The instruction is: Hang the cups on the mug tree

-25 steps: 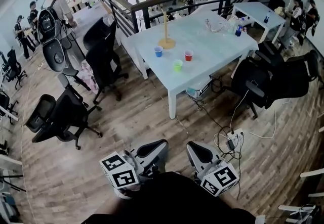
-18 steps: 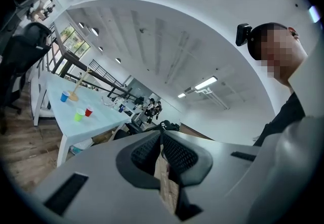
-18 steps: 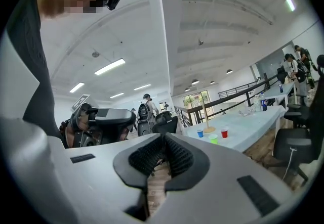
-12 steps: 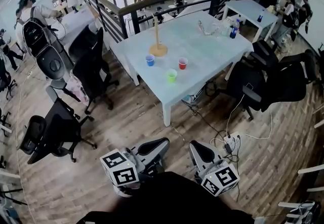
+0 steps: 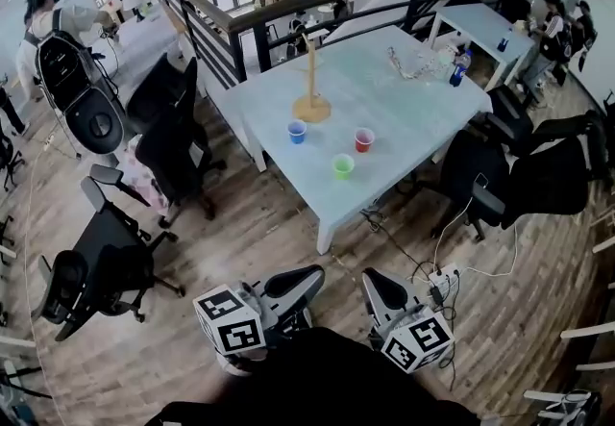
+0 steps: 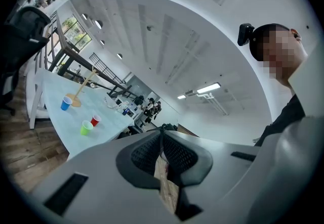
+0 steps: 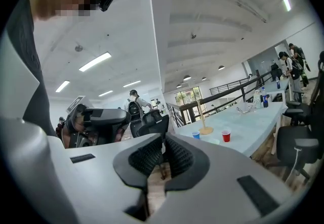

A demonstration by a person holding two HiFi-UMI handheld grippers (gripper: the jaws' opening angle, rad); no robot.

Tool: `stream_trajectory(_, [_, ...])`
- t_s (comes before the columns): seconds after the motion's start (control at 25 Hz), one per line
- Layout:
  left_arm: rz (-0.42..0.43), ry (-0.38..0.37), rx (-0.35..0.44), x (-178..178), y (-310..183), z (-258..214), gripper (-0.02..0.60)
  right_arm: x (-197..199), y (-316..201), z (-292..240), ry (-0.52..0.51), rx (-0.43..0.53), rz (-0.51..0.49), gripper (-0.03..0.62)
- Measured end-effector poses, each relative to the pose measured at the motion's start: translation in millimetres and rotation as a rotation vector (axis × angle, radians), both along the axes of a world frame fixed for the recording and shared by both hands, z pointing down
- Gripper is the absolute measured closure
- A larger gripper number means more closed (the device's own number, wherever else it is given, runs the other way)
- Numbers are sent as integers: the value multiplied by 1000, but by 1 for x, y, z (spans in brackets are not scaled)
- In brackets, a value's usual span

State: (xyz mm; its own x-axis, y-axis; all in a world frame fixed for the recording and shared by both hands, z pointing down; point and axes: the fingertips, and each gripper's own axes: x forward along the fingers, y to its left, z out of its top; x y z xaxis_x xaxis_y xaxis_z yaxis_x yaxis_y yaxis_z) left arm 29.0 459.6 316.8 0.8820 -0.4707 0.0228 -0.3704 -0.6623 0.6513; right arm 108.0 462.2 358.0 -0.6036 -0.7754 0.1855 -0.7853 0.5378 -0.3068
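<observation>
my left hand-held gripper (image 5: pixel 300 280) and my right hand-held gripper (image 5: pixel 377 285) sit low in front of me, side by side, over the wooden floor (image 5: pixel 240 251). both point toward the tabletop (image 5: pixel 413 112), which is well apart from them. in the left gripper view the two jaws are pressed together with nothing between them. in the right gripper view the jaws are pressed together too, and they hold nothing.

three cups stand on the pale tabletop. the blue cup (image 5: pixel 297 132) is just beside the round foot of the mug tree (image 5: pixel 311 87). the red cup (image 5: pixel 363 139) is to the right of the blue cup. the green cup (image 5: pixel 343 166) is the one nearest to me, near the front edge. all three stand upright with the open side up, apart from each other. the mug tree is a thin wooden pole that stands straight up.

farther back on the tabletop is a dark bottle (image 5: pixel 459 66). a black office chair (image 5: pixel 173 126) stands at the left side of the table. a white power strip (image 5: pixel 444 280) lies on the floor near my right hand-held gripper.
</observation>
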Motion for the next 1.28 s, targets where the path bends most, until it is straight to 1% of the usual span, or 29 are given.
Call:
stream_trajectory(0.24, [-12,36,-13,-40,-46,4,554,-40,-44,3,38,-16,-13,551])
stream_trajectory(0.36, [-19,58,-23,-53,-62,8,554,-50,-58,5,49,-22,-7,551])
stream_trajectory(0.48, [-26,74,-41,-58,-76,12,554,-50,-73,8,52,-47,6,551])
stream_trajectory(0.6, [-23,76,-67,-54,-94,17,554,-51,-91,15,50,-72,-17,551])
stream_trajectory(0.72, [-47,58,-65,-56,-120,22,554,-50,-119,25,31,-88,-36,551])
stream_trajectory(0.92, [-168,37,-48,-64,-180,23,554,-43,-187,29,-24,-84,-94,551])
stream_trajectory(1.0, [-193,21,-39,-57,-202,20,554,-34,-216,24,-48,-65,-105,551])
stream_trajectory(1.12, [-203,-40,-10,-37,-232,17,554,-14,-253,25,-58,-54,-111,551])
stream_trajectory(1.2, [-215,-81,-2,-27,-251,19,554,0,-274,33,-56,-67,-113,551])
stream_trajectory(1.28, [-229,-108,-7,-19,-267,22,554,13,-292,43,-58,-95,-114,551])
